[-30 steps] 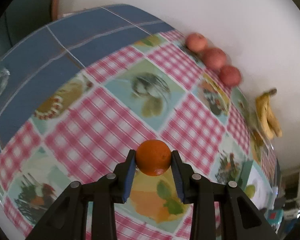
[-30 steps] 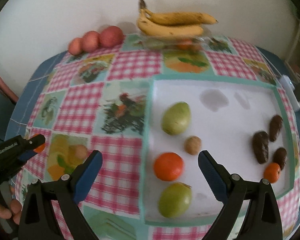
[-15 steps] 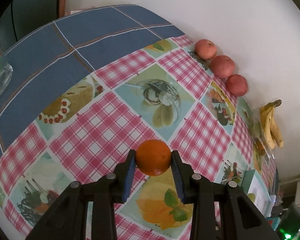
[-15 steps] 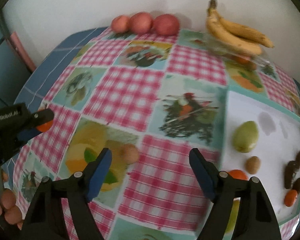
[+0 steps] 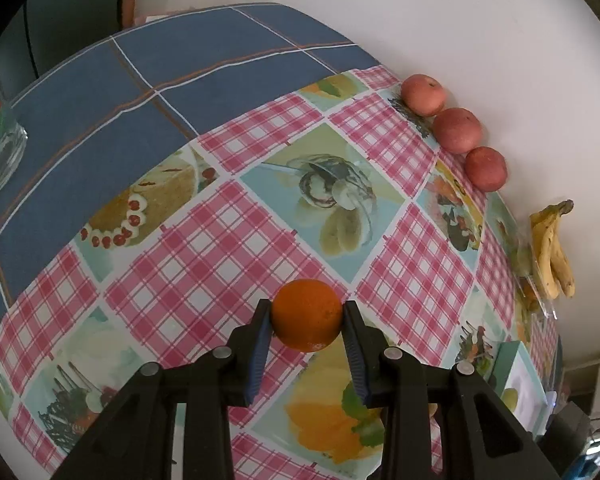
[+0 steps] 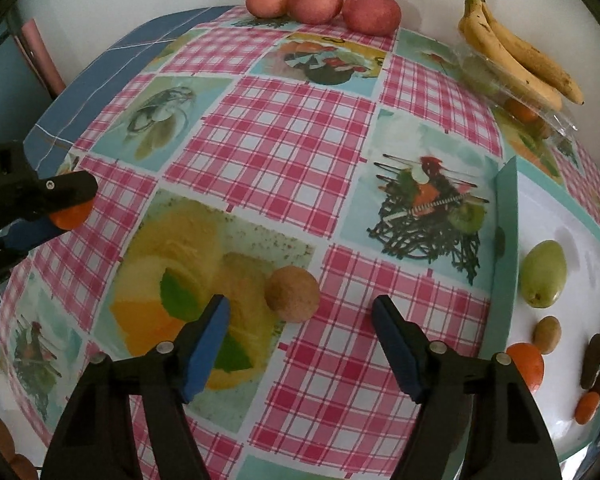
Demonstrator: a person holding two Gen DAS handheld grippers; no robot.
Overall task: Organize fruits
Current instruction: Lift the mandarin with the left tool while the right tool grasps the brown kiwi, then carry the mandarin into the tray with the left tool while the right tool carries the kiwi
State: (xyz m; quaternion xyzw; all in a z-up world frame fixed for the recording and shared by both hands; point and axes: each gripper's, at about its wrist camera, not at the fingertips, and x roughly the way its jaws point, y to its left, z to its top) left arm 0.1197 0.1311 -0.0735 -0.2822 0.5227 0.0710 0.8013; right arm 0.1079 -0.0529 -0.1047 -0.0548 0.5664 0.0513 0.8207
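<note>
The right claw (image 6: 300,332) has left the white tray (image 6: 505,240) and now hangs over the checked cloth of the bench (image 6: 284,128), nearer to the cloth than a second ago. Its jaws, wide open at that time, are closing. The small round tan fruit (image 6: 293,294) lies on the cloth between the two blue pads, closer to the left one, and neither pad touches it yet. So this fruit is probably the next thing to be picked up, but the grip is not made.

The left claw (image 5: 305,326) has hardly moved. It stays shut on the orange (image 5: 306,315), both pads pressing its sides, and holds it above the cloth, toward the left edge of the bench as the right camera shows it.

In the tray lie a green pear (image 6: 542,279), a walnut-like nut (image 6: 547,334), another orange fruit at the tray's wall, and some dark pieces. At the far edge of the bench, against the wall, three red fruits (image 6: 324,2) stand in a row, and the bananas (image 6: 520,56) lie near the far right corner.

In my judgement the sorting is only partly done: one fruit is in the air, one is about to be taken, and neither has its place yet.
</note>
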